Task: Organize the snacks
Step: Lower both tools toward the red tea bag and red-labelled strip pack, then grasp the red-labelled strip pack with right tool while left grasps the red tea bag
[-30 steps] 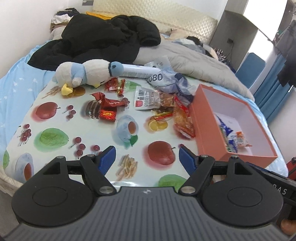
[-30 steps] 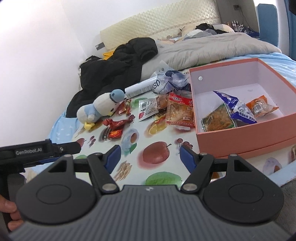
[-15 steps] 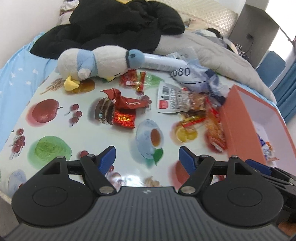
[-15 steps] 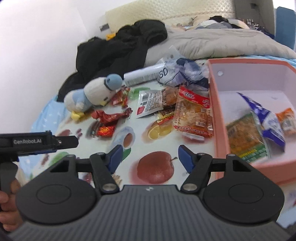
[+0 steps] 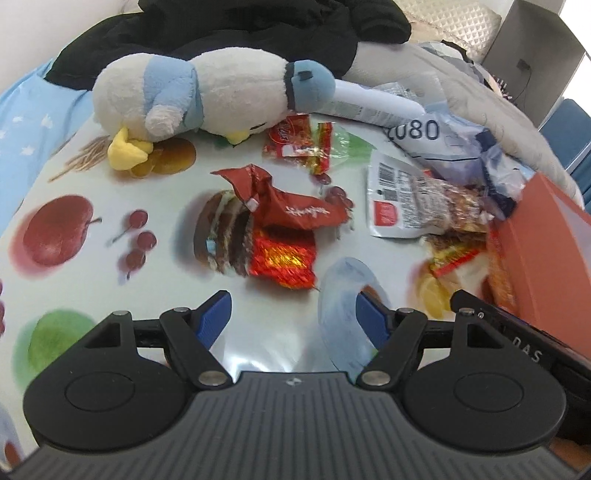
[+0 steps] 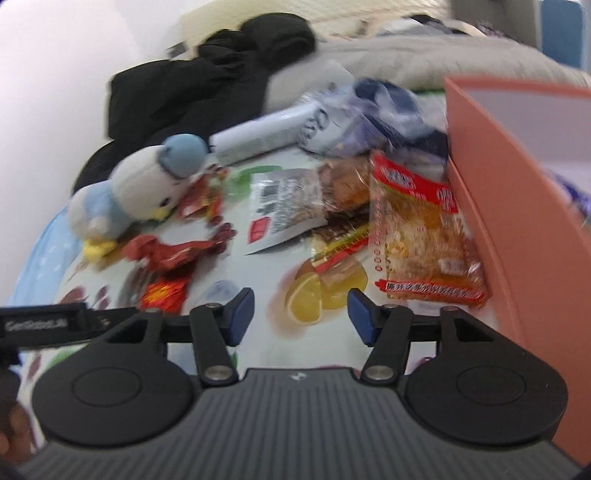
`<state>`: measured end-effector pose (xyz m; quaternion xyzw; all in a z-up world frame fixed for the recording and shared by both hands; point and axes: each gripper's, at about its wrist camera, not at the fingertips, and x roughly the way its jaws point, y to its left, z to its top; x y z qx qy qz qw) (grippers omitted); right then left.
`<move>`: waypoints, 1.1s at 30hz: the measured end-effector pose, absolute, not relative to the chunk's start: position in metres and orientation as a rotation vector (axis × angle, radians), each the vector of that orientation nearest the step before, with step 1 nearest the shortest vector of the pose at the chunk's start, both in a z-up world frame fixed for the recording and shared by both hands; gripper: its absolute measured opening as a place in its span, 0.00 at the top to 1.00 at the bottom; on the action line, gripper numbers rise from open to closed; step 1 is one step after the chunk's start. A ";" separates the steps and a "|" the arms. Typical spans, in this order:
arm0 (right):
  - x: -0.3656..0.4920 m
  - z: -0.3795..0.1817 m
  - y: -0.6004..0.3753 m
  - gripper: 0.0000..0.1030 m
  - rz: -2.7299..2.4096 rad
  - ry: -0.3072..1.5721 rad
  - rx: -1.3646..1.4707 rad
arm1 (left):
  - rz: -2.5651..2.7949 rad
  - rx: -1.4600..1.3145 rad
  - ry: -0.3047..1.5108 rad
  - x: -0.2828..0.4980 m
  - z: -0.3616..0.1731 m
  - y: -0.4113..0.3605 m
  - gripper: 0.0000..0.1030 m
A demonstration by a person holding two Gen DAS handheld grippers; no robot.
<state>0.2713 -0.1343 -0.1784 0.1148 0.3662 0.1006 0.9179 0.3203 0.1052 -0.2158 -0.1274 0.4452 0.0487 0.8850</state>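
Note:
Snack packets lie scattered on a fruit-print cloth (image 5: 92, 280). In the left wrist view a red foil packet (image 5: 282, 258) and a dark red wrapper (image 5: 295, 208) lie just ahead of my left gripper (image 5: 293, 319), which is open and empty above the cloth. A white barcode pouch (image 5: 402, 199) lies to the right. In the right wrist view my right gripper (image 6: 301, 314) hovers over a printed lemon, its jaws closing with nothing between them. A large orange cracker bag (image 6: 421, 229) lies against the salmon box (image 6: 517, 206) on the right.
A white and blue plush bird (image 5: 207, 96) lies at the far side of the cloth, with black clothing (image 5: 207, 33) and a grey blanket behind. A white tube (image 6: 258, 136) and a crumpled blue bag (image 6: 384, 110) sit behind the snacks. The other gripper's body (image 6: 51, 325) shows at left.
Both grippers have moved forward and down toward the snacks, which now look much larger. The right gripper's jaws have narrowed. The box interior has slid out of view.

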 end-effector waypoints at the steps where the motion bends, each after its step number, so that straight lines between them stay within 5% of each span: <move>1: 0.276 -0.185 -0.132 0.43 0.178 0.748 0.243 | 0.106 -0.258 0.928 0.325 -0.219 0.107 0.25; 7: 0.295 -0.211 -0.118 0.54 0.062 0.738 0.217 | 0.086 -0.204 0.953 0.346 -0.236 0.111 0.30; 15: 0.312 -0.215 -0.108 0.55 -0.010 0.737 0.173 | 0.089 -0.140 0.946 0.359 -0.248 0.103 0.31; 19: 0.319 -0.215 -0.105 0.55 -0.048 0.745 0.191 | 0.093 -0.140 0.948 0.363 -0.252 0.102 0.41; 20: 0.321 -0.216 -0.103 0.57 -0.052 0.743 0.178 | 0.094 -0.132 0.943 0.364 -0.253 0.101 0.43; 22: 0.325 -0.217 -0.100 0.83 -0.076 0.747 0.138 | 0.099 -0.135 0.939 0.365 -0.252 0.102 0.43; 23: 0.326 -0.216 -0.101 0.87 -0.082 0.752 0.140 | 0.101 -0.144 0.937 0.366 -0.252 0.103 0.44; 33: 0.318 -0.204 -0.116 0.97 -0.008 0.772 0.204 | 0.102 -0.161 0.944 0.356 -0.248 0.103 0.45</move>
